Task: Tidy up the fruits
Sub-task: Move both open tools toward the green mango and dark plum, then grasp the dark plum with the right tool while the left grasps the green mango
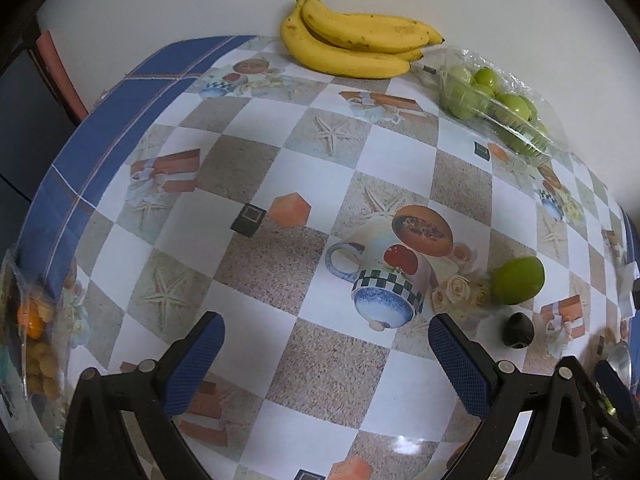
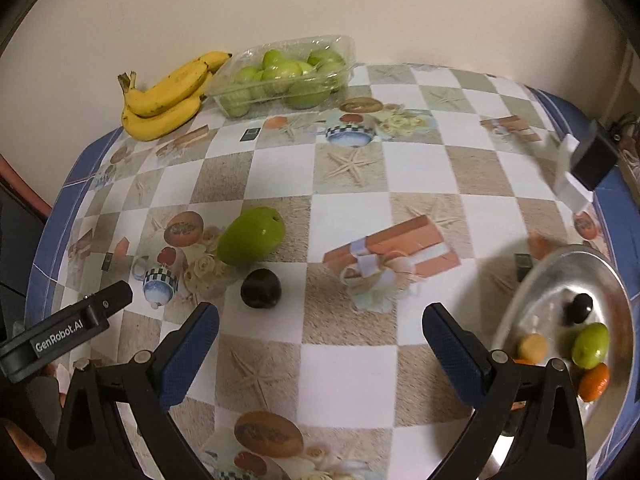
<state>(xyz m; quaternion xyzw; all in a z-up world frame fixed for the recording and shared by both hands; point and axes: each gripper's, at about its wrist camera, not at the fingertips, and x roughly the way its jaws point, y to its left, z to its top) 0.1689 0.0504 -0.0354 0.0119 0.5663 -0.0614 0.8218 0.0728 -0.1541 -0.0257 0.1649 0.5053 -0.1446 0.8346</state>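
Note:
A loose green fruit (image 2: pixel 251 242) lies on the patterned table, with a dark plum (image 2: pixel 261 288) just in front of it. The left wrist view shows the same green fruit (image 1: pixel 517 280) and plum (image 1: pixel 517 329) at its right. A metal plate (image 2: pixel 532 280) at the right holds a green fruit (image 2: pixel 590 345), a dark fruit (image 2: pixel 578 307), a yellow piece (image 2: pixel 532 348) and an orange one (image 2: pixel 593 382). My right gripper (image 2: pixel 320 344) is open over bare table, between plum and plate. My left gripper (image 1: pixel 326 354) is open with nothing between its fingers; part of it (image 2: pixel 68 328) shows left of the plum.
A banana bunch (image 1: pixel 352 44) and a clear punnet of green fruits (image 2: pixel 280 76) sit at the back by the wall. A clear bag of small orange and yellow fruits (image 1: pixel 36 344) hangs at the table's left edge. A dark box (image 2: pixel 594 160) stands at the right edge.

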